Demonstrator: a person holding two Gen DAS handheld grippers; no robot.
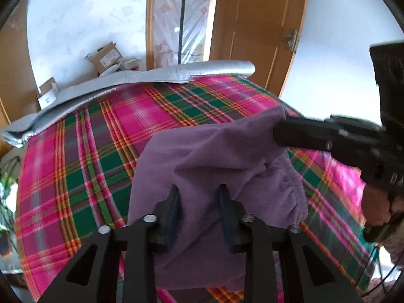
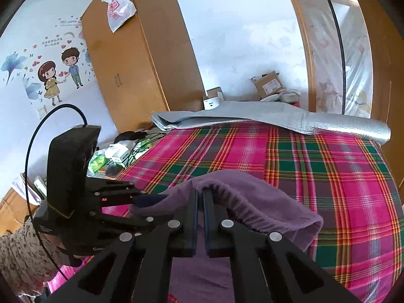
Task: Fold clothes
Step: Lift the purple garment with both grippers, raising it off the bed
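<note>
One purple garment point(image 1: 217, 156) with a gathered elastic edge is what we hold raised over the bed point(image 1: 75, 156), its lower part draping down toward the plaid cover, and we place everything else from it. Our right tool point(image 2: 200, 192) has its jaws pressed almost together on the garment's elastic hem, the cloth bunching over the fingertips; in the left wrist view the same tool point(image 1: 277, 133) comes in from the garment's right side and bites its upper corner. Our left tool point(image 1: 199, 189) sits over the near part of the garment with a clear gap between its jaws; purple cloth fills that gap, but we cannot tell if the pads press it. In the right wrist view this tool point(image 2: 151, 199) meets the garment's left edge. Beyond the garment, along the far edge of the bed, lies a folded silver mat point(image 2: 303, 118), and behind that cardboard boxes point(image 2: 270, 83) and a wooden wardrobe point(image 2: 136, 58).
</note>
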